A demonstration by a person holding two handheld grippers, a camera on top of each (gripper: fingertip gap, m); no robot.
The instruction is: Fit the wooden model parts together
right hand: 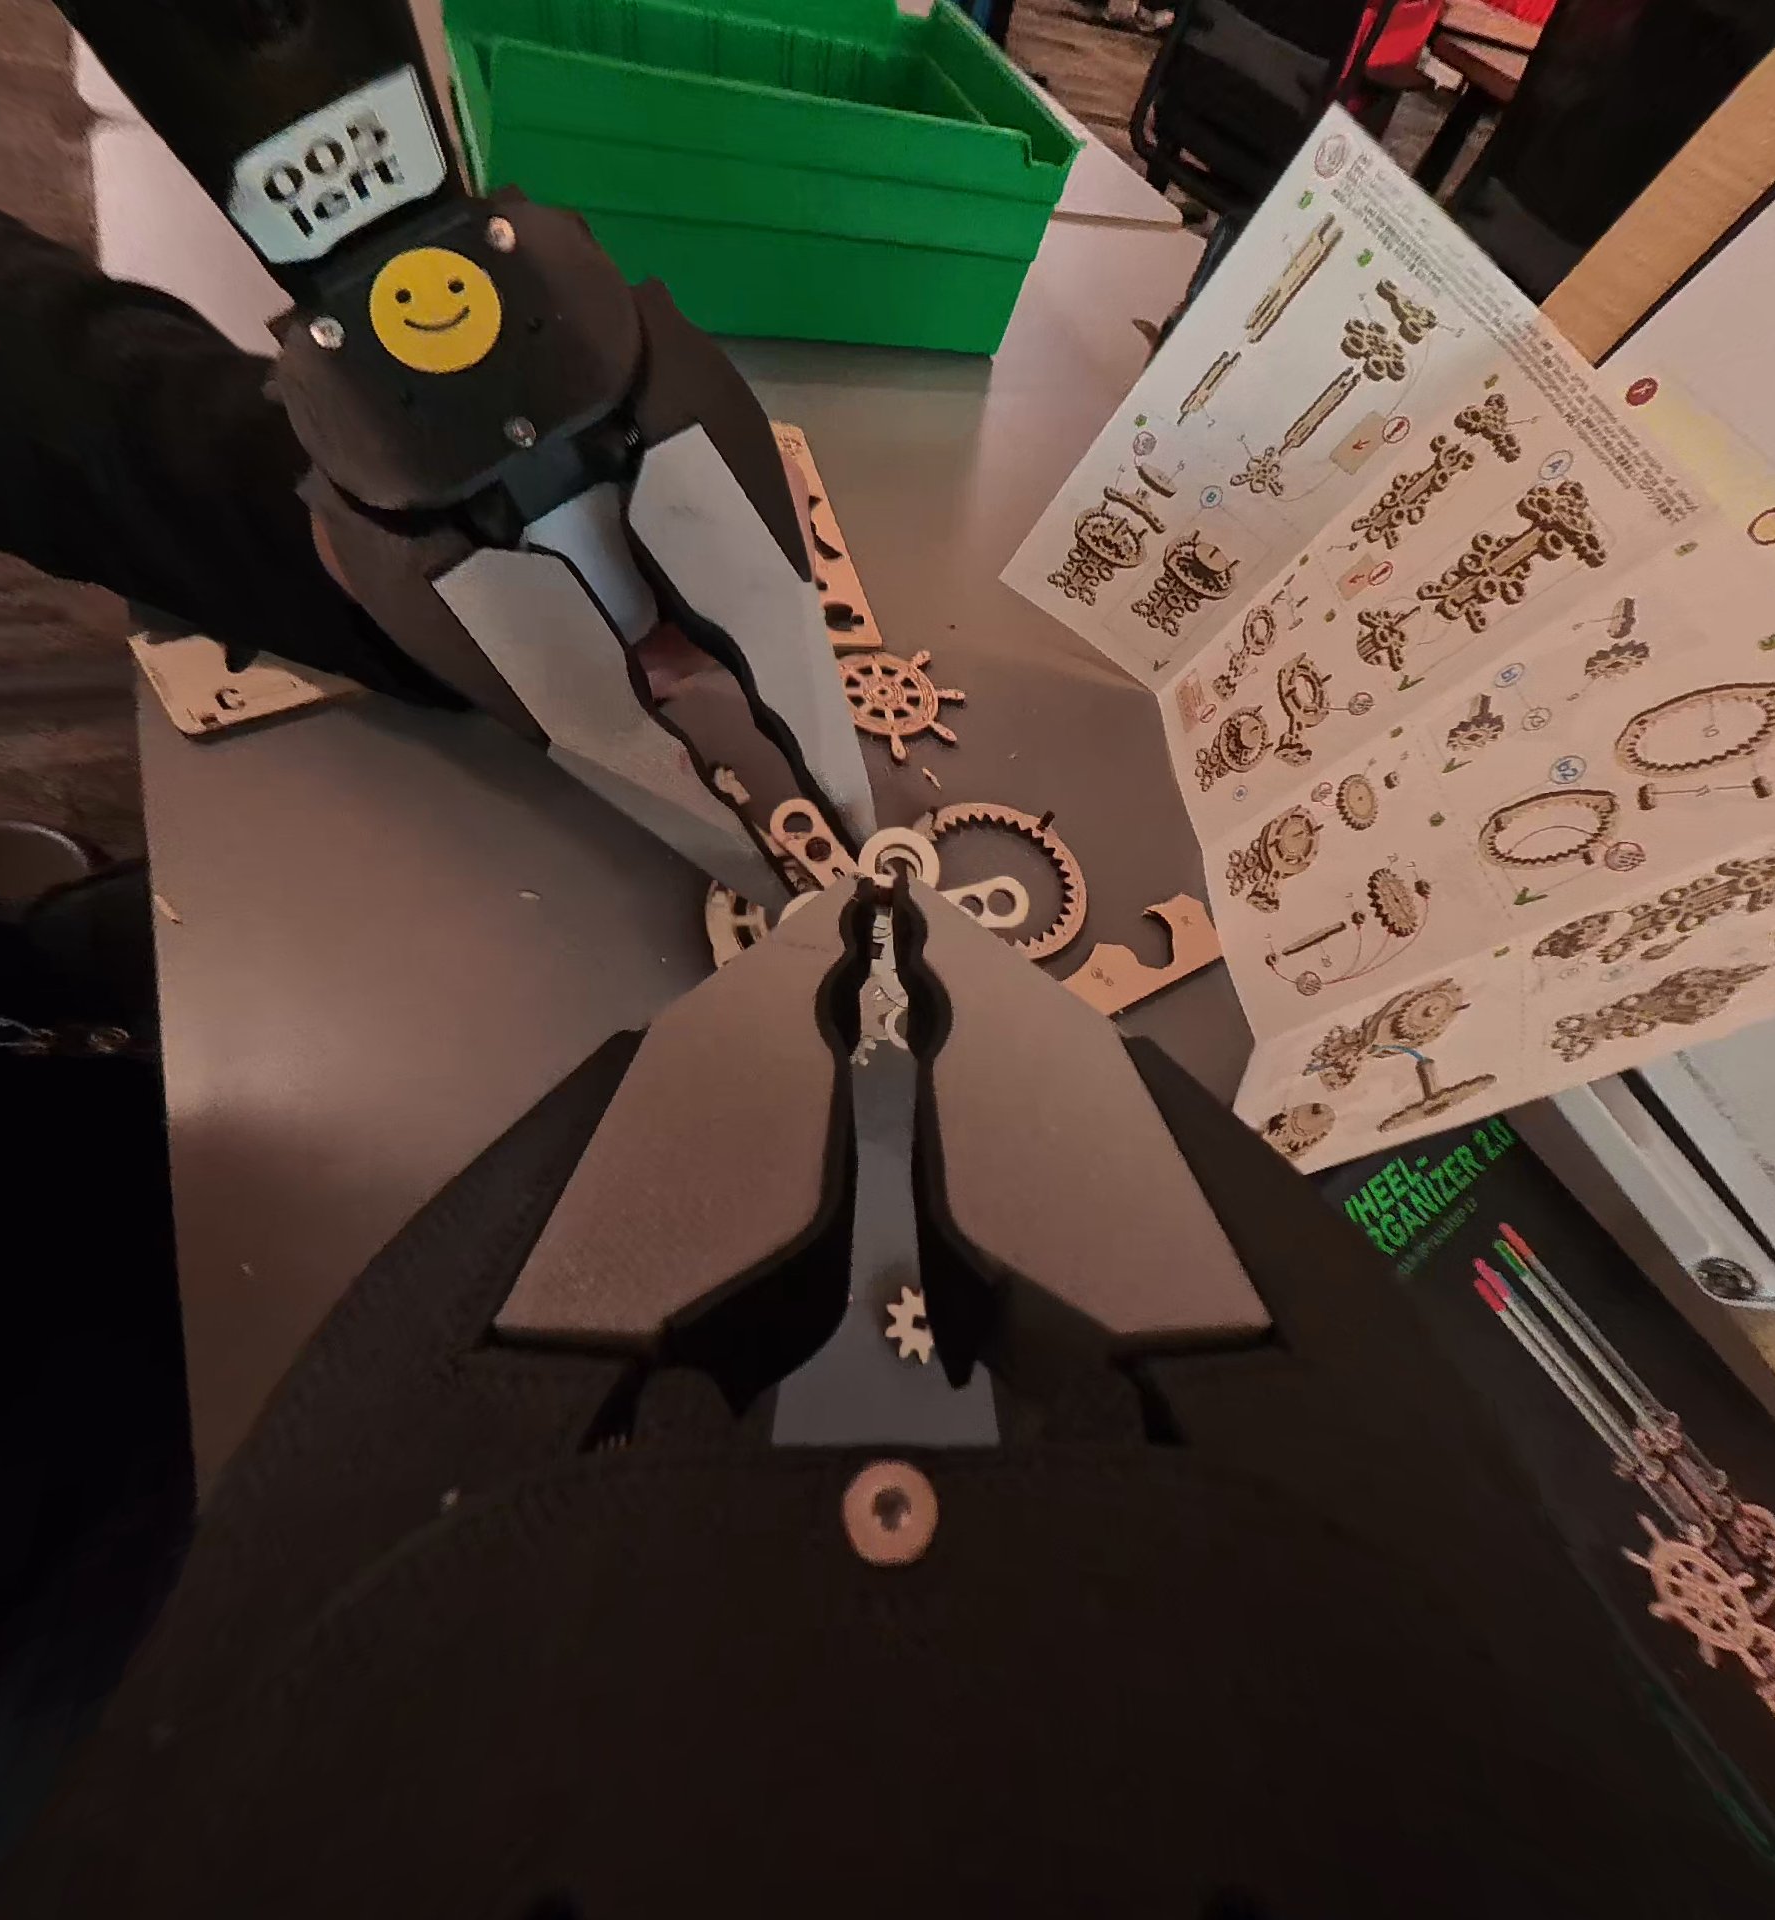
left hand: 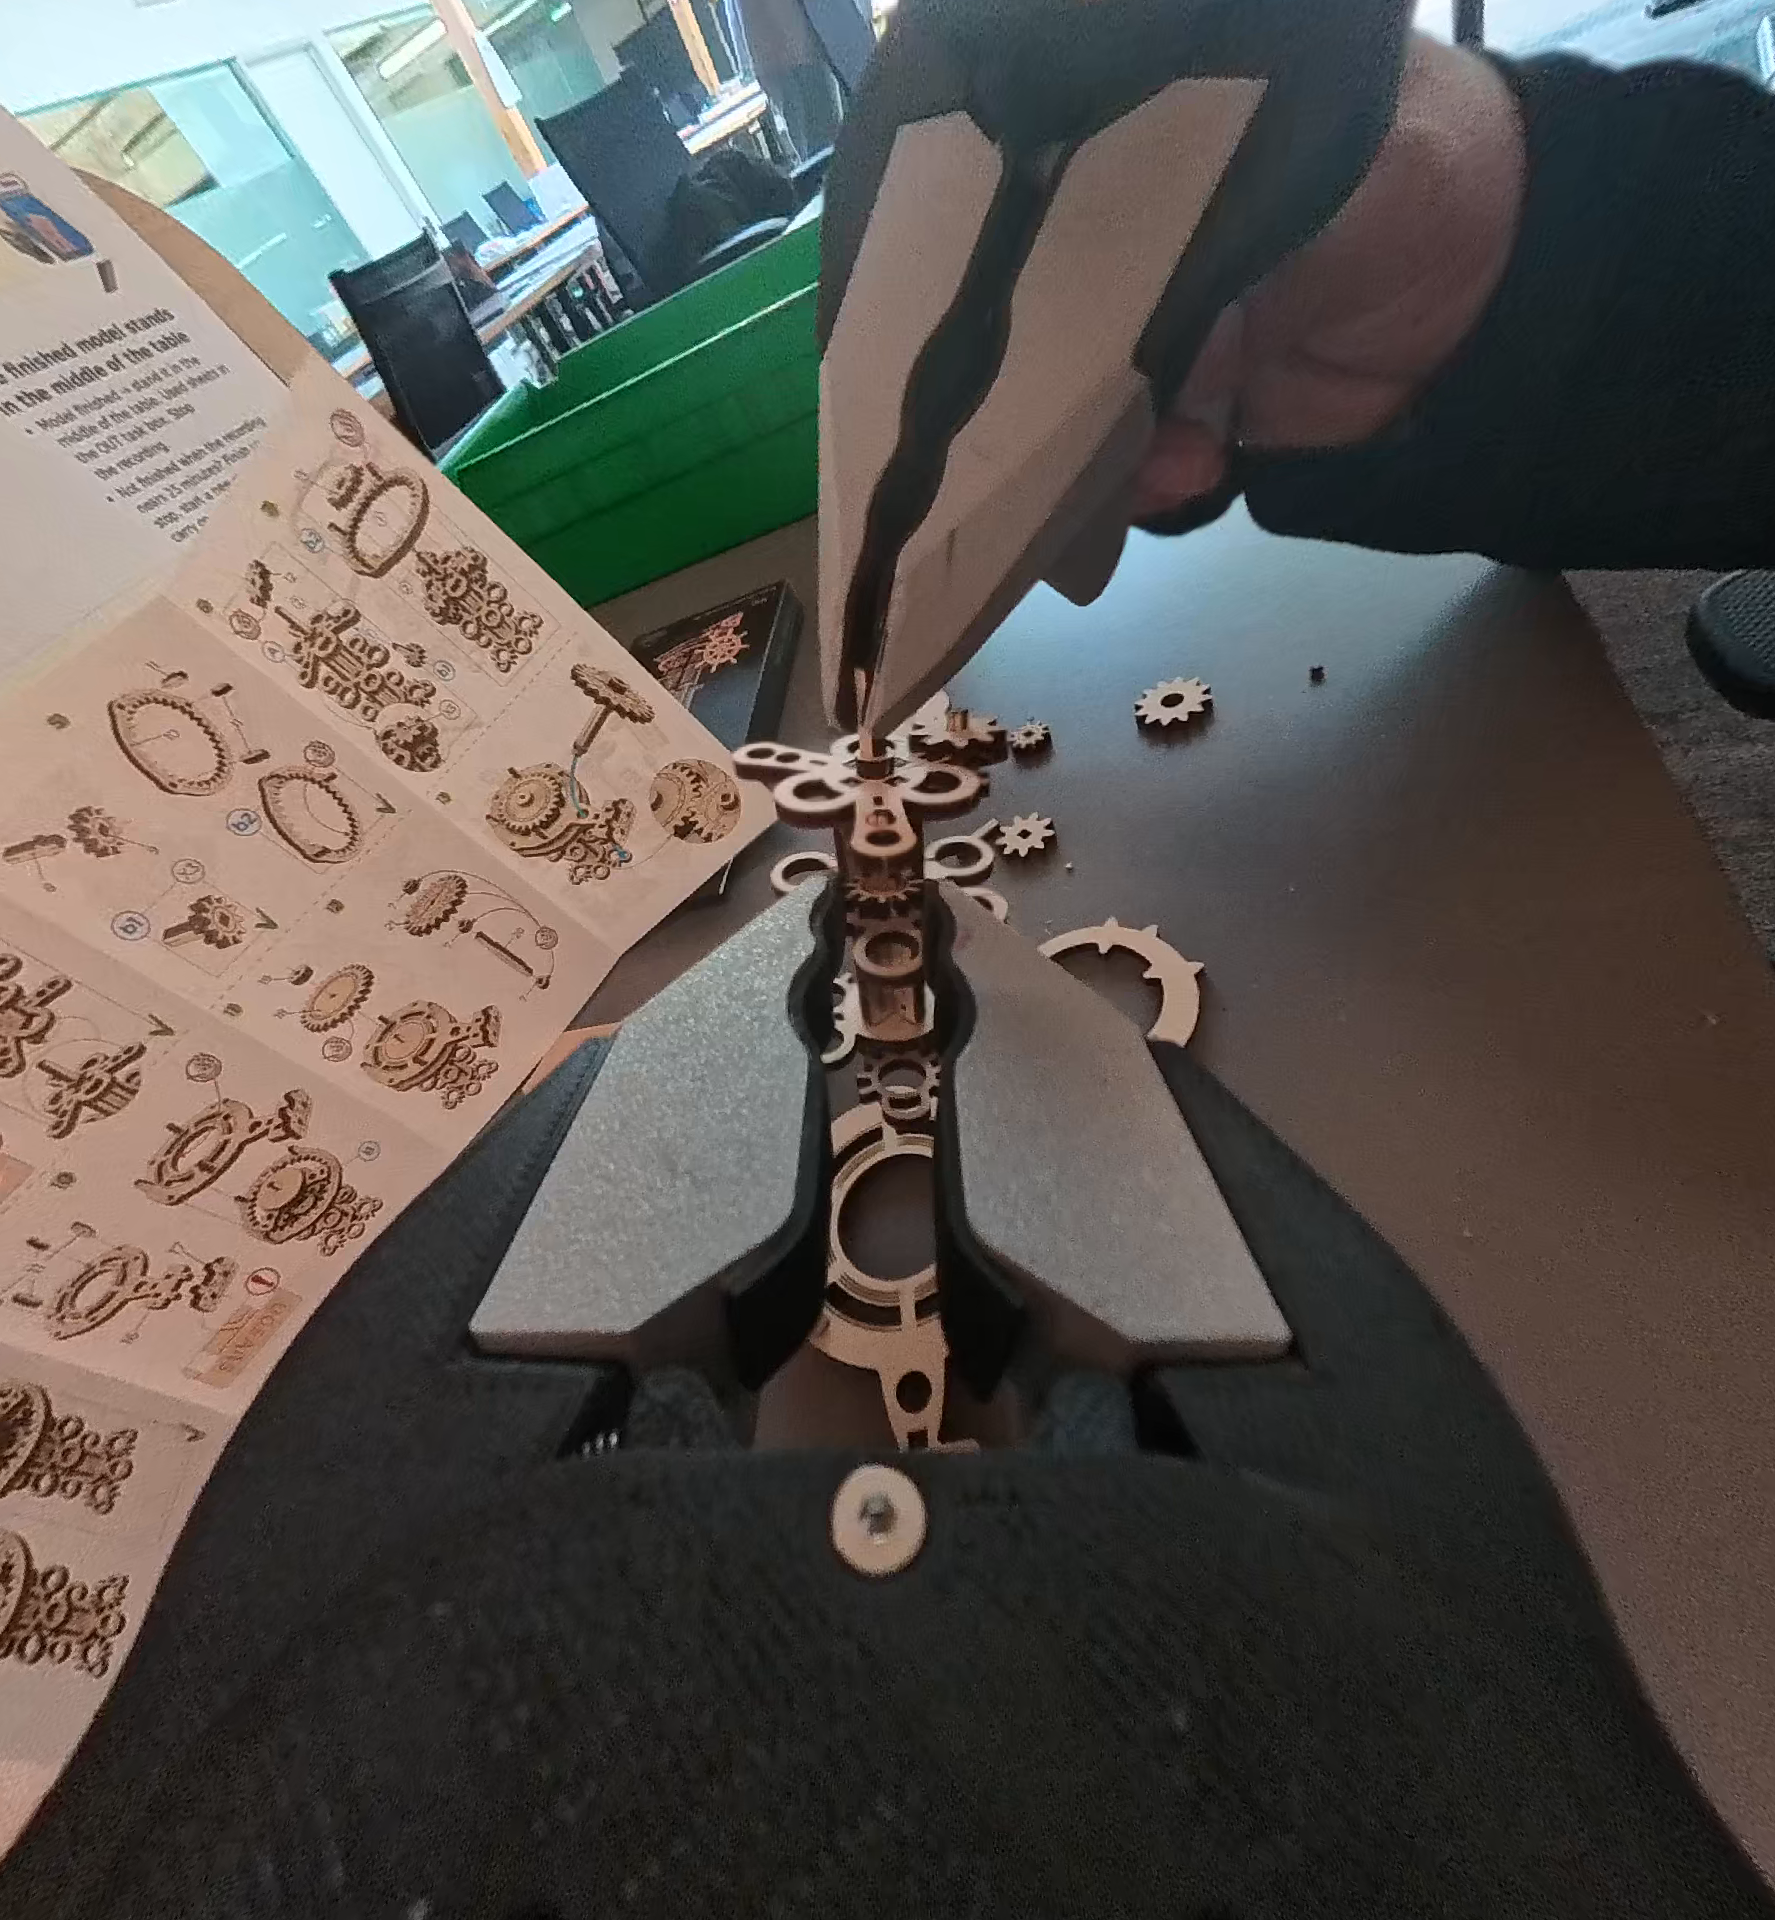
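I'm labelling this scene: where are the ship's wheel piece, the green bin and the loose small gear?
ship's wheel piece [right hand: 898,698], right wrist view, hub.
green bin [right hand: 758,239], right wrist view, front wall.
loose small gear [left hand: 1173,705], left wrist view, centre.

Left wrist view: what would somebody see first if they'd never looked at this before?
Probably the two tools meeting tip to tip in the middle: the left tool is shut on a wooden model piece full of round holes, and the right tool comes down from above, pinching a small peg at the piece's top. Next, the big instruction sheet standing on the left, and loose wooden gears lying on the dark table.
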